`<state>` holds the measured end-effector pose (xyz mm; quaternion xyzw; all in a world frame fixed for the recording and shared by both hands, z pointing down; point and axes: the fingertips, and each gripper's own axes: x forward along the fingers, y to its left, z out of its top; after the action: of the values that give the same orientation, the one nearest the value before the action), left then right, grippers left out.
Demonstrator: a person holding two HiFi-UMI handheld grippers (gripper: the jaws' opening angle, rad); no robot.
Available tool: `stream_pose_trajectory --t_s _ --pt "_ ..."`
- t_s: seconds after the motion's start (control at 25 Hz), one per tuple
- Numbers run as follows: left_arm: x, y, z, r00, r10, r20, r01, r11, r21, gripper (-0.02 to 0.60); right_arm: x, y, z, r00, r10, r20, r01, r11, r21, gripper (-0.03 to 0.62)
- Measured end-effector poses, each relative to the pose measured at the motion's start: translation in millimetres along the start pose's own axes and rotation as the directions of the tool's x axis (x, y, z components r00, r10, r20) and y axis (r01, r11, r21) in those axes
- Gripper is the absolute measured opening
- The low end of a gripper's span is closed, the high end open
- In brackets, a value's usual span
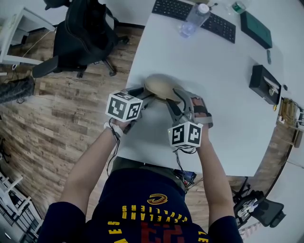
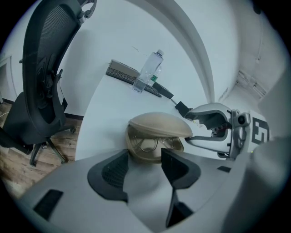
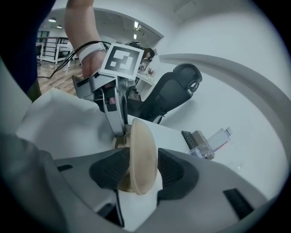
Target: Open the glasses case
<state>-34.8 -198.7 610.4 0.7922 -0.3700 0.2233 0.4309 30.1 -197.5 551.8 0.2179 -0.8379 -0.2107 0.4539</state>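
Observation:
A beige glasses case (image 1: 161, 86) lies on the white table (image 1: 213, 118), close to its near left edge. Its lid (image 2: 159, 125) stands partly raised, and wire-rimmed glasses (image 2: 152, 143) show inside the lower shell. My left gripper (image 2: 144, 164) has its pads on either side of that lower shell, from the left. My right gripper (image 3: 143, 170) comes in from the right. It is shut on the lid's rim (image 3: 143, 157), with a pad against each face. In the head view both grippers, left (image 1: 148, 97) and right (image 1: 176, 97), meet at the case.
A keyboard (image 1: 194, 14) and a clear water bottle (image 1: 194, 19) lie at the table's far side. A dark green notebook (image 1: 256, 28) and a black box (image 1: 264, 83) sit to the right. A black office chair (image 1: 83, 33) stands on the wooden floor to the left.

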Motion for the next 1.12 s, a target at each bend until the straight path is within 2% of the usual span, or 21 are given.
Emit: stream_pose_trajectory --t_s 0.44,0.56,0.76,1.12 --pt "-0.1 0.8 -0.3 1.0 0.002 -0.005 -0.002 1.0 -0.007 0.239 1.8 -54.5 -12.8 0.994 -0.109 0.004 0.107 0.985 0.138 0.162" --pt "-0.4 1.1 -0.3 1.0 0.005 -0.006 -0.005 1.0 -0.009 0.239 5.3 -61.4 -14.3 0.993 -0.115 0.012 0.112 0.983 0.145 0.146" --pt "0.8 1.5 -1.2 1.0 0.005 -0.007 -0.005 1.0 -0.02 0.241 12.4 -60.6 -17.6 0.993 -0.119 0.027 0.114 0.985 0.133 0.058" --pt "-0.7 1.0 -0.3 1.0 0.006 -0.006 -0.006 0.999 -0.032 0.241 32.3 -74.8 -29.3 0.992 -0.127 0.021 0.121 0.976 0.183 0.043"
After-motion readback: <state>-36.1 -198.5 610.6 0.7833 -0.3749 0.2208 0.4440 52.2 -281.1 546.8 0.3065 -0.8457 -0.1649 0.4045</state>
